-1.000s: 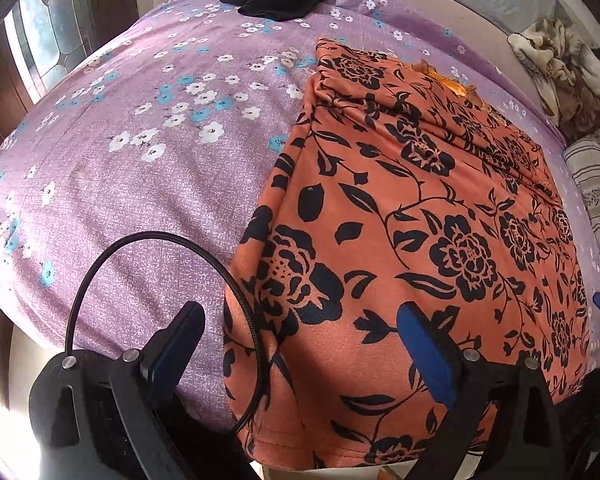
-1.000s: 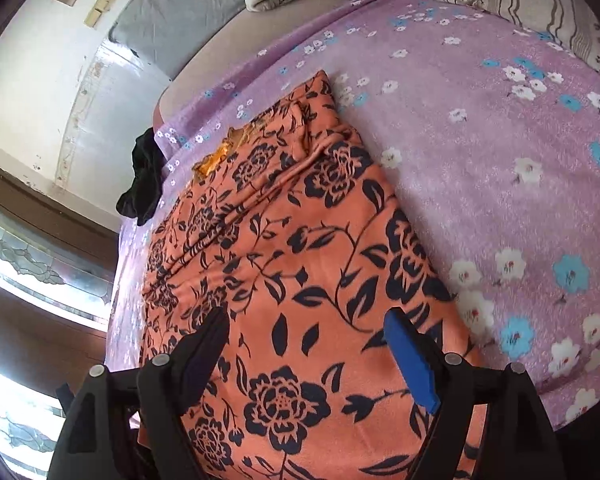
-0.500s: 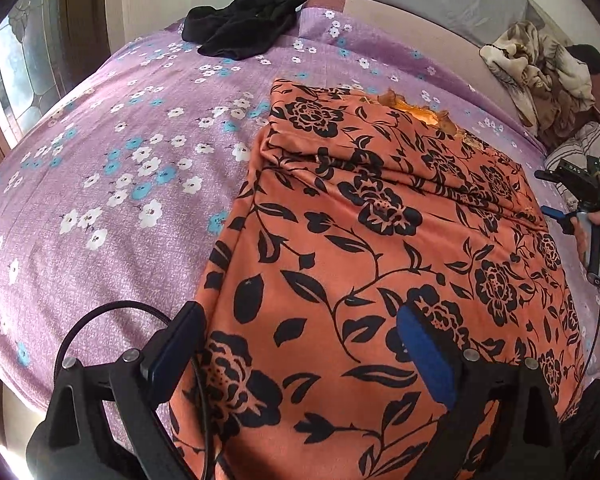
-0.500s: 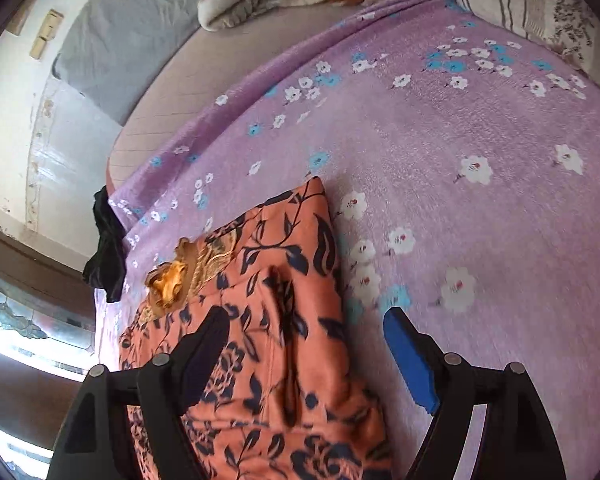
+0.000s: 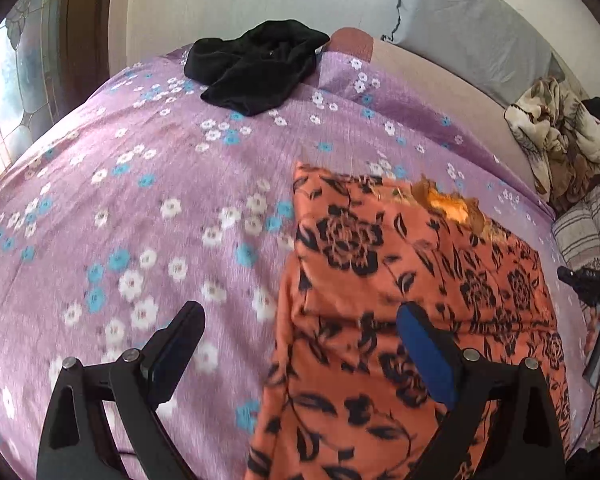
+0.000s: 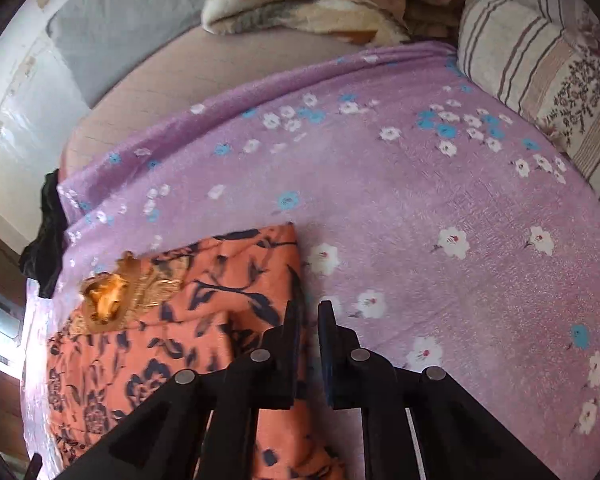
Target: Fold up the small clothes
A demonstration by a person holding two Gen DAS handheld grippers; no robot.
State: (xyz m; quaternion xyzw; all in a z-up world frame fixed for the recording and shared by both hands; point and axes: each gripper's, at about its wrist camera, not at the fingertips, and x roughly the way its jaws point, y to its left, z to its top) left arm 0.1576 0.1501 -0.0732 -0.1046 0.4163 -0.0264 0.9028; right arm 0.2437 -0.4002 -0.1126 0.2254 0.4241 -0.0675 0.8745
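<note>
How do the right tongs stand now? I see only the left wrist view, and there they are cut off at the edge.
Observer: The right tongs are almost closed, with only a narrow slit between them.
Operator: Do they hold the cloth?
Observer: They sit at the side edge of the orange garment. I cannot tell whether cloth is pinched.
Operator: What lies ahead of them?
Observer: Bare purple sheet, then a striped pillow with a flowered panel.
</note>
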